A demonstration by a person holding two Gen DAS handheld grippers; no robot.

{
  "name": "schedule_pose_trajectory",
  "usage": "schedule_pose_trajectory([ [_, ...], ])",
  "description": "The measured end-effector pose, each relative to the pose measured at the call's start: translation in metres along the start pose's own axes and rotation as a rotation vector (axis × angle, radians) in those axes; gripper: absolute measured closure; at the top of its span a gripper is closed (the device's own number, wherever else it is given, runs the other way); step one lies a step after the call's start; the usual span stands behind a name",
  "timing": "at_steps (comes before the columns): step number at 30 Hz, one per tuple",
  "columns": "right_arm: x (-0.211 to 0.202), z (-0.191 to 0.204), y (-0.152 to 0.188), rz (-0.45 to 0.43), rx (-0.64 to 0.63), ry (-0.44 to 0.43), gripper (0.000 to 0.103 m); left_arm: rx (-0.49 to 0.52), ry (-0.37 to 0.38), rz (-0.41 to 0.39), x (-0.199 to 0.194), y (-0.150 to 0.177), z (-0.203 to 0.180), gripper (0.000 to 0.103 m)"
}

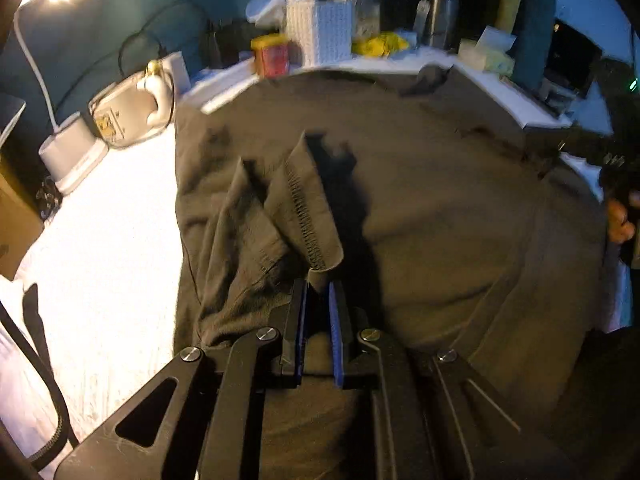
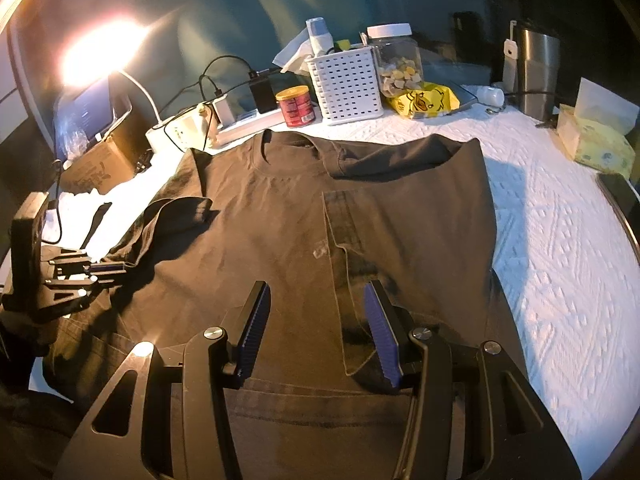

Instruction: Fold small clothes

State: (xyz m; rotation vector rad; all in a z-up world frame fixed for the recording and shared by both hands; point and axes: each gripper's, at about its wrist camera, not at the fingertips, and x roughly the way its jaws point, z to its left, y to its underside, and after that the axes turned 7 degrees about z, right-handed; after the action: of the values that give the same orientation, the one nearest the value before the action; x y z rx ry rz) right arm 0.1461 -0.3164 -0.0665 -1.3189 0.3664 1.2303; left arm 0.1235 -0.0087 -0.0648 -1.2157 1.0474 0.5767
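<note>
With the left tool (image 1: 318,280) pinched tight on the hem of the left sleeve (image 1: 304,200), I have what I need to make this fold, and the job now is to carry it cleanly. The dark T-shirt (image 2: 280,220) lies spread on the white-covered desk (image 2: 560,240), collar toward the basket (image 2: 346,86) and the red tin (image 2: 295,106) at the far edge. Its other sleeve (image 2: 400,156) is already turned in across the chest, and a long flap lies folded down that side.

My right tool (image 2: 316,320) hangs over the lower middle of the shirt with its jaws wide and nothing between them.

To do this well, I judge I should lift the sleeve only enough to clear the body cloth, then sweep it inward toward the collar line so it lands flat and mirrors the sleeve already folded. The grip sits close to the stitched edge, so a sharp tug could slip it out; a slow, level pull is safer. The loose cloth bunched beside the hem may drag a ridge along, so I would keep a little tension outward as I go. If the body starts creeping with the sleeve, the right tool is well placed to press it still.
</note>
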Motion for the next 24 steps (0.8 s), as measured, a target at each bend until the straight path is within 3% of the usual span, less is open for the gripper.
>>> schedule_pose_trajectory([
  [2,0.0,-0.001,0.001,0.002,0.004,0.002,0.051,-0.016,0.021,-0.047,-0.014,-0.006,0.006,0.082],
  [4,0.0,-0.002,0.002,0.003,0.008,0.001,0.051,-0.054,0.033,-0.096,-0.023,-0.012,0.017,0.037],
  [6,0.0,-0.002,0.001,0.004,0.01,0.0,0.051,-0.088,0.018,-0.132,-0.025,-0.019,0.028,0.025],
  [11,0.0,-0.003,0.002,0.002,0.008,-0.002,0.051,-0.166,0.103,-0.107,0.001,-0.039,0.054,0.025],
  [15,0.001,-0.004,0.001,0.002,0.013,-0.003,0.051,-0.17,0.179,-0.055,0.03,-0.053,0.052,0.025],
  [18,0.001,-0.006,0.001,0.004,0.021,0.001,0.051,-0.136,0.244,-0.026,0.038,-0.054,0.037,0.025],
  [24,0.001,-0.014,0.003,0.008,0.044,0.016,0.051,0.064,0.355,0.009,0.03,-0.046,-0.023,0.025],
])
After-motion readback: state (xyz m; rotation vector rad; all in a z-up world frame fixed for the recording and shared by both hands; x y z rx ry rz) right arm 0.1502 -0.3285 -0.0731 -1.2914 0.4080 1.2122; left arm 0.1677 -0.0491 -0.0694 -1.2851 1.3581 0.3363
